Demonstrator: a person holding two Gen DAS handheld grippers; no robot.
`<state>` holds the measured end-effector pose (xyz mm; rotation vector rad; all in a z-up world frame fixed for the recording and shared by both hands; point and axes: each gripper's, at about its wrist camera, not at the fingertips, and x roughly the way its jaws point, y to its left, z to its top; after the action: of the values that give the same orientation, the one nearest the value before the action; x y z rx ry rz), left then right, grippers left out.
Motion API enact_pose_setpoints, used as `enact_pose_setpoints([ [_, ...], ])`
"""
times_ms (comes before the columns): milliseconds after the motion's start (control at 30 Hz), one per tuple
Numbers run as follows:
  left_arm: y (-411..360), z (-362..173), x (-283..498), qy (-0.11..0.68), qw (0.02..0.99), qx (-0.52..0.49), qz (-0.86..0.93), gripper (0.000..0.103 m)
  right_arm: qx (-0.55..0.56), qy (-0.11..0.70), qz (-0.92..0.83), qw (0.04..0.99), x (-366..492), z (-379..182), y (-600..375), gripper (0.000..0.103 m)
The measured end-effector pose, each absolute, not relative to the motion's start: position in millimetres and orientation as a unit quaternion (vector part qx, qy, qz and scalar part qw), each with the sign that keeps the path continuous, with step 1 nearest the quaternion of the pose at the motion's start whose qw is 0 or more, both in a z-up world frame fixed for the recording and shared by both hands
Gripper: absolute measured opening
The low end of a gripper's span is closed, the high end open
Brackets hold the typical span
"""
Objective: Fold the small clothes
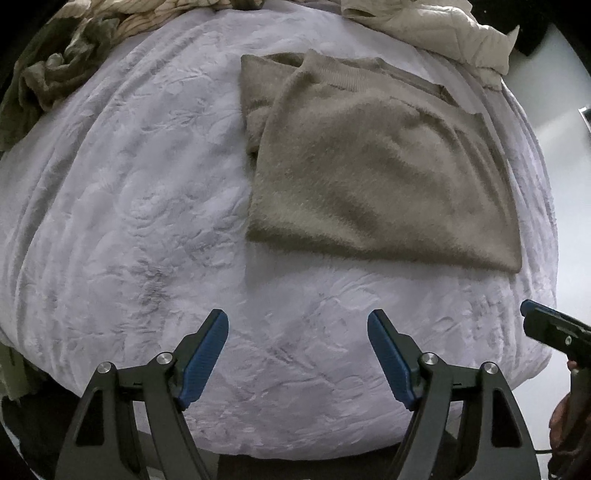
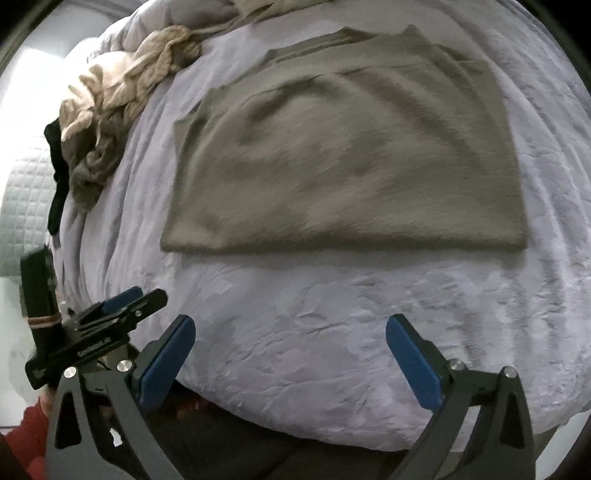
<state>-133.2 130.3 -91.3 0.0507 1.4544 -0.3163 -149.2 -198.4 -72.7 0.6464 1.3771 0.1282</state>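
Note:
A fuzzy taupe sweater (image 1: 373,162) lies folded into a flat rectangle on the pale lavender bedspread (image 1: 129,206), its ribbed neckline toward the far side. The right wrist view shows the same sweater (image 2: 343,158) spread wide ahead of the fingers. My left gripper (image 1: 297,328) hangs open over bare bedspread, short of the sweater's near edge, holding nothing. My right gripper (image 2: 290,332) is also open and empty, a little back from the sweater's near hem. The right gripper (image 1: 546,328) shows at the right edge of the left wrist view, and the left gripper (image 2: 122,306) at the lower left of the right wrist view.
A crumpled olive and beige heap of clothes (image 1: 55,70) lies at the far left of the bed, seen too as clothes (image 2: 122,103) in the right wrist view. A cream quilted garment (image 1: 443,26) sits at the far right corner. The bed's near edge (image 2: 295,424) drops off below the fingers.

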Motion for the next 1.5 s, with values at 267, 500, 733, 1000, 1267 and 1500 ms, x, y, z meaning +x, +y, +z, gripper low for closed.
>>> enact_pose_setpoints([
  [267,140,-95,-137,0.674,0.724,0.007,-0.145,0.079,0.273,0.671,0.054,0.688,-145,-83,-176,0.103],
  [500,145,-102,-138,0.685,0.713,-0.006,-0.148,0.079,0.270,0.684,0.047,0.676,-144,-90,-167,0.103],
  [733,148,-108,-131,0.688,0.713,-0.023,-0.133,0.079,0.290,0.695,0.039,0.657,-143,-104,-167,0.103],
  [1000,147,-111,-123,0.688,0.715,-0.032,-0.123,0.079,0.297,0.700,0.035,0.649,-144,-112,-173,0.103],
  [1267,135,-120,-119,0.691,0.712,-0.041,-0.122,0.079,0.337,0.689,0.039,0.641,-145,-122,-183,0.103],
  [1500,137,-126,-118,0.693,0.710,-0.057,-0.113,0.079,0.405,0.657,0.058,0.633,-141,-134,-190,0.103],
])
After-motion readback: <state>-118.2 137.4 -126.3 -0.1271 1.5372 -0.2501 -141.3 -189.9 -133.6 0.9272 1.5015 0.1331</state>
